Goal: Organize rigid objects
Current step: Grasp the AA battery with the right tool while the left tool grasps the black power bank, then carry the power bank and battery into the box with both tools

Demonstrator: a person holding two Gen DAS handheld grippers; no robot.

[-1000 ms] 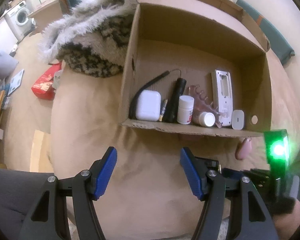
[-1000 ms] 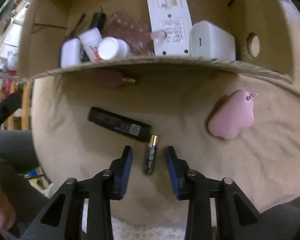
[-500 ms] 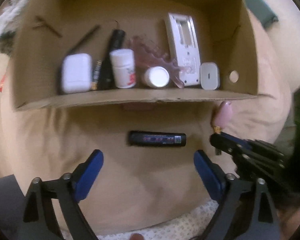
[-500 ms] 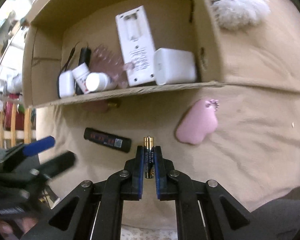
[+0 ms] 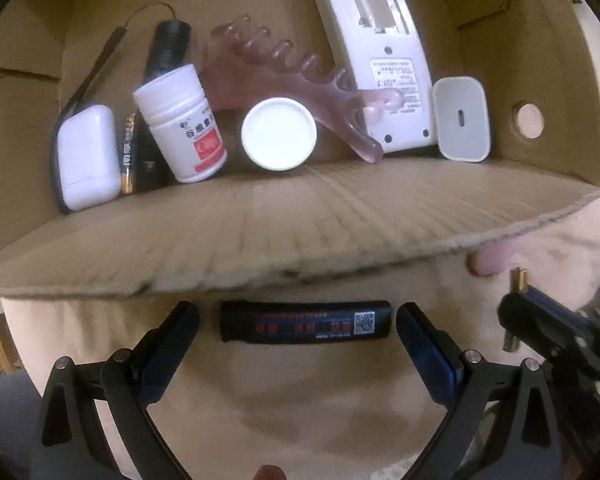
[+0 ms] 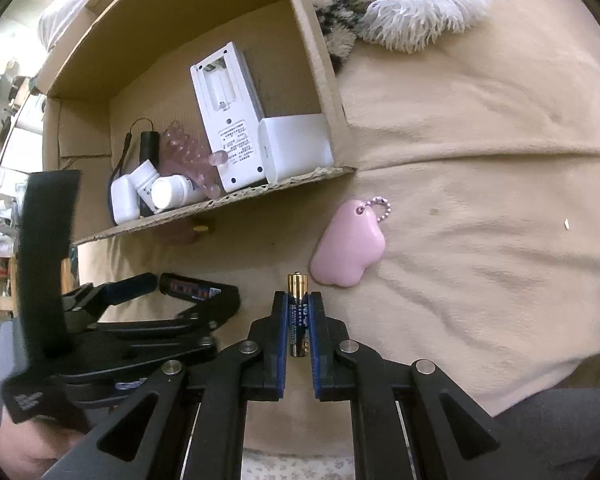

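We've just clamped the right gripper (image 6: pixel 298 320) on the AA battery (image 6: pixel 297 312) at lower centre, and swung the left gripper (image 5: pixel 298 330), jaws apart, round the black stick (image 5: pixel 305 321), so both go boxward next.

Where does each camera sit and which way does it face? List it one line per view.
Left wrist: on the left gripper, facing the cardboard box; its open fingers flank the black battery pack.
Right wrist: on the right gripper, facing along the beige bedding; its fingers clamp the AA battery.
Shared: box, pack, each other's gripper.
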